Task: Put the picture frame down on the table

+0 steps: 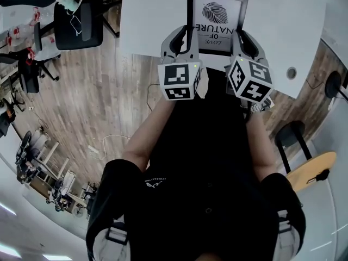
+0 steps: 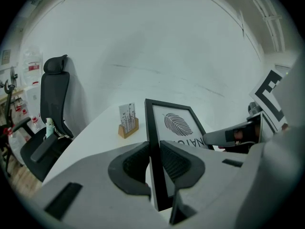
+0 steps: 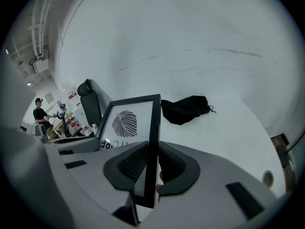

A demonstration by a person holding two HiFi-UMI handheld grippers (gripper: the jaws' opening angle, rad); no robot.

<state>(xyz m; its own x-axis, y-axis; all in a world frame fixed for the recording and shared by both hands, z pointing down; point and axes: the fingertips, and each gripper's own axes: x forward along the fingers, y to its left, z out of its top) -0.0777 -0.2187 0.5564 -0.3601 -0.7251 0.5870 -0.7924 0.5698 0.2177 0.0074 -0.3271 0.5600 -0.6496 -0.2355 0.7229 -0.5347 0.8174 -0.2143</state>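
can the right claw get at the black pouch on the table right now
Probably not yet. The right claw is shut on the edge of the picture frame, so it has no free grip. The black pouch lies on the table beyond it, with nothing in between.

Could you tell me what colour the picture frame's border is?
Black; the picture frame shows it best in the head view.
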